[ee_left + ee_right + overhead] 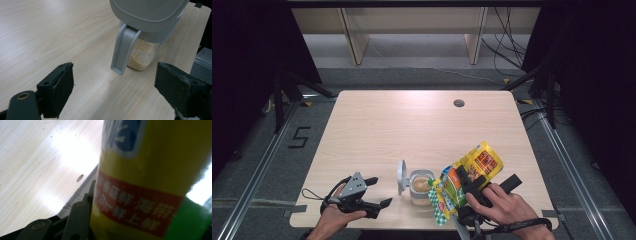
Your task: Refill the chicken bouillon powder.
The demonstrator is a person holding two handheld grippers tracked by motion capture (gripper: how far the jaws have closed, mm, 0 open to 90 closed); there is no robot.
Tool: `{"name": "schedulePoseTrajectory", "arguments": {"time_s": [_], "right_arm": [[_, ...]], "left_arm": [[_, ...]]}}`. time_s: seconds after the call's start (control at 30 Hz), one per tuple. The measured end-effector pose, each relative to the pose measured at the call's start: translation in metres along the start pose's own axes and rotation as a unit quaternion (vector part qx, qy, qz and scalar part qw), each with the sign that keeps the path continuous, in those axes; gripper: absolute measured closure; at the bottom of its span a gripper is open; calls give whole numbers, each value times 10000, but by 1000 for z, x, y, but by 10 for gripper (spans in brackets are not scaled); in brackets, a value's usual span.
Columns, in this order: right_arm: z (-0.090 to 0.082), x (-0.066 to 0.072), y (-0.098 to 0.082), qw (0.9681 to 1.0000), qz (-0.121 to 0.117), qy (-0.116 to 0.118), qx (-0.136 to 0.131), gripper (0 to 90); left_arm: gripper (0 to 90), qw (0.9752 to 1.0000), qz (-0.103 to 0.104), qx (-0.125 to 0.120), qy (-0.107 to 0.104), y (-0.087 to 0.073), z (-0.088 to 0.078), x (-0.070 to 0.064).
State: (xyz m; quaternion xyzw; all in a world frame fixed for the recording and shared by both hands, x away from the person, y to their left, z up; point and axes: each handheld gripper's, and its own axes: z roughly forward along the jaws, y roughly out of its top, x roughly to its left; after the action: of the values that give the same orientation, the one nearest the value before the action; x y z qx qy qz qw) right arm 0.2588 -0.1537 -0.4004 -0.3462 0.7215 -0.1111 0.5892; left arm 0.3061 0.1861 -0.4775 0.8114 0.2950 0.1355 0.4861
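A clear container (419, 188) of beige granules stands near the table's front edge, its grey hinged lid (401, 176) flipped up on the left side. In the left gripper view the container (143, 53) and its lid (147, 12) sit just ahead of the jaws. My left gripper (379, 192) is open, left of the container, nothing between its fingers (57, 87). My right gripper (468, 182) is shut on a yellow, green and red food bag (464, 181), tilted with its lower end over the container's right rim. The bag (152, 182) covers the right gripper view.
The light wooden table (387, 130) has a round cable hole (458, 103) at the back right. Cables lie on the floor behind it. A wooden frame stands beyond the table.
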Motion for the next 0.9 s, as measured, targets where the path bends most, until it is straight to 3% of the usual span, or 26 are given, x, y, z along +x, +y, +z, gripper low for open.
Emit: {"name": "schedulePoseTrajectory", "arguments": {"time_s": [0.37, 0.47, 0.57, 0.6, 0.73, 0.77, 0.83, 0.9], "right_arm": [[1, 1, 1, 10000, 79, -7, -19, 648], [0, 1, 1, 10000, 91, -8, -13, 648], [1, 1, 1, 9999, 76, 78, -33, 648], [1, 1, 2, 10000, 43, 12, -21, 648], [1, 0, 2, 10000, 41, -14, -42, 648], [1, -1, 2, 10000, 73, 17, -47, 648], [0, -1, 1, 10000, 68, 36, -51, 648], [0, 0, 2, 10000, 52, -19, -34, 648]], "left_arm": [[152, 10000, 60, 42, 31, 1, -1, 1], [151, 10000, -58, -14, 6, 0, 0, -1], [151, 10000, 30, 13, -1, 0, 0, 0], [152, 10000, 67, 19, -1, 0, 0, 0], [151, 10000, -14, 31, 31, 0, -1, 0], [152, 10000, 48, 25, 4, 0, 0, 1], [151, 10000, -64, -29, 13, 0, 0, -1], [152, 10000, 56, 27, -5, 0, -1, 0]]}}
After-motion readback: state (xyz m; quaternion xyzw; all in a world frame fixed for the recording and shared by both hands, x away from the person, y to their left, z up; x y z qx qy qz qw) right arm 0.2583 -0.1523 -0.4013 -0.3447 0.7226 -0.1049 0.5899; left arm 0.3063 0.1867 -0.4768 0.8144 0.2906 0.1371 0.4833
